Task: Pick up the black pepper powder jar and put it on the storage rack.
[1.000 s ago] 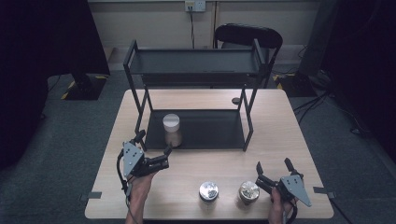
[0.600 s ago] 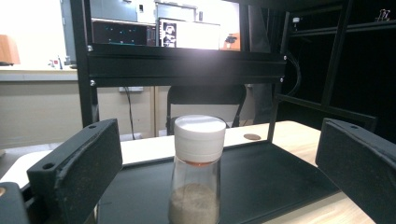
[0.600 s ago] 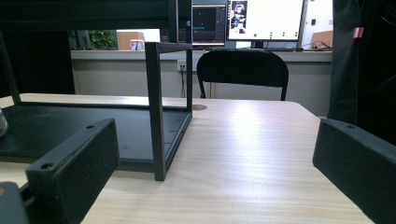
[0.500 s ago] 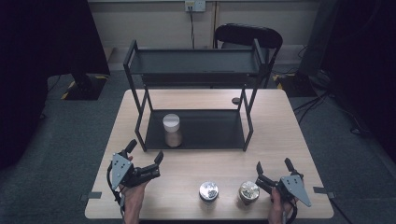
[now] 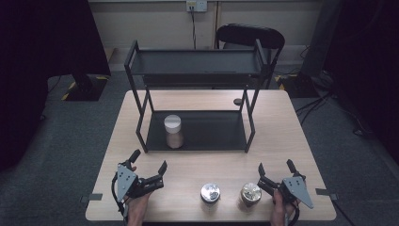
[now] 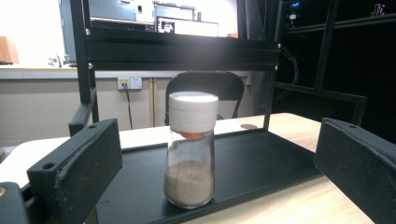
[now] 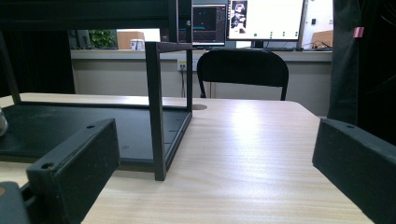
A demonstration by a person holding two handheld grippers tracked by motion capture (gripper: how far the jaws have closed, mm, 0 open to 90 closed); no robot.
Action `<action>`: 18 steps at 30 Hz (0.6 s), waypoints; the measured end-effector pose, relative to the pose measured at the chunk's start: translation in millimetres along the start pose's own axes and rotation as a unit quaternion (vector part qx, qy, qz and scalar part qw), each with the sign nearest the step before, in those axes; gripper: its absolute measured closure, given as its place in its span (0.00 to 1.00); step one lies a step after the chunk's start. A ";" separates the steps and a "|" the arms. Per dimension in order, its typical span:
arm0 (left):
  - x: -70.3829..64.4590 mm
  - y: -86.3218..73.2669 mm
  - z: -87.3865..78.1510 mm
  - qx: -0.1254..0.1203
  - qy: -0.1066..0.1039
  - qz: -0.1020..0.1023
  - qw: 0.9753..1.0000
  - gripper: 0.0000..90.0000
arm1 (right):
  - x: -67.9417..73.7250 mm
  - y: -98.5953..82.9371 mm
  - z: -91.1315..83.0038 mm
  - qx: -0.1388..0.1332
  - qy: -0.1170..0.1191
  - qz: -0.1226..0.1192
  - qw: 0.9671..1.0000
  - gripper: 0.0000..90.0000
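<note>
A glass jar (image 5: 173,131) with a white lid and brown powder stands at the left of the black rack's lower shelf (image 5: 211,129). My left gripper (image 5: 149,160) is open on the table's front left, a short way in front of the rack. In the left gripper view the jar (image 6: 191,154) stands upright straight ahead, between and beyond the jaws, untouched. My right gripper (image 5: 275,165) is open at the front right, holding nothing. Two jars with metal lids (image 5: 210,193) (image 5: 251,193) stand near the front edge; the right one is just left of my right gripper.
The rack's top shelf (image 5: 197,68) is bare. A small dark disc (image 5: 237,101) lies on the table behind the rack. A black chair (image 5: 249,35) stands beyond the far edge. In the right gripper view the rack's corner post (image 7: 156,112) rises ahead at left, bare tabletop (image 7: 243,140) beside it.
My left gripper has drawn back from the rack toward the table's front left, still open. The white-lidded jar stays on the lower shelf. My right gripper has not moved.
</note>
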State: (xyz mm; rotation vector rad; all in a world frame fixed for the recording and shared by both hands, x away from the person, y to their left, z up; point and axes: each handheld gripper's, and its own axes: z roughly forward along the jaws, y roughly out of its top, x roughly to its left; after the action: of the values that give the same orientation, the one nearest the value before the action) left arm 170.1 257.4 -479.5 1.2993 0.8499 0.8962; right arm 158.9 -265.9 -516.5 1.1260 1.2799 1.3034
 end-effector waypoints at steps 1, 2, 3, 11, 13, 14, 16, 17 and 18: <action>-0.6 -2.1 -0.5 0.000 0.001 0.003 1.000 0.00 | 0.0 0.0 0.0 0.000 0.000 0.000 1.000 0.00; -1.5 -5.4 -1.1 -0.002 0.002 0.001 1.000 0.00 | 0.0 0.0 0.0 0.000 0.000 0.000 1.000 0.00; -2.0 -8.7 -1.8 -0.005 0.003 -0.002 1.000 0.00 | -0.1 0.1 0.1 0.000 0.000 0.000 1.000 0.00; -4.7 -26.2 -3.1 0.019 0.002 0.016 1.000 0.00 | 0.1 0.1 0.1 0.000 0.000 0.000 1.000 0.00; -4.8 -29.9 -2.6 0.022 0.001 0.017 1.000 0.00 | 0.1 0.2 0.1 0.000 0.000 0.000 1.000 0.00; -5.1 -31.1 -2.2 0.025 0.002 0.015 1.000 0.00 | 0.1 0.2 0.1 0.000 0.000 0.000 1.000 0.00; -5.9 -34.5 -1.8 0.027 0.003 0.013 1.000 0.00 | 0.0 0.2 0.2 0.001 0.000 0.000 1.000 0.00; -6.8 -35.7 -1.4 0.030 0.005 0.011 0.999 0.00 | -0.1 0.2 0.1 0.000 0.000 0.000 1.000 0.00; -7.3 -37.0 -1.2 0.030 0.006 0.010 0.999 0.00 | -0.2 0.1 0.1 0.000 0.000 0.000 1.000 0.00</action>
State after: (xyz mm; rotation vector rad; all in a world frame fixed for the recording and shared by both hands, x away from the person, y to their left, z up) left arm 168.5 249.3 -516.4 1.3574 0.8802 0.9014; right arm 159.0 -266.1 -516.4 1.1260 1.2810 1.3036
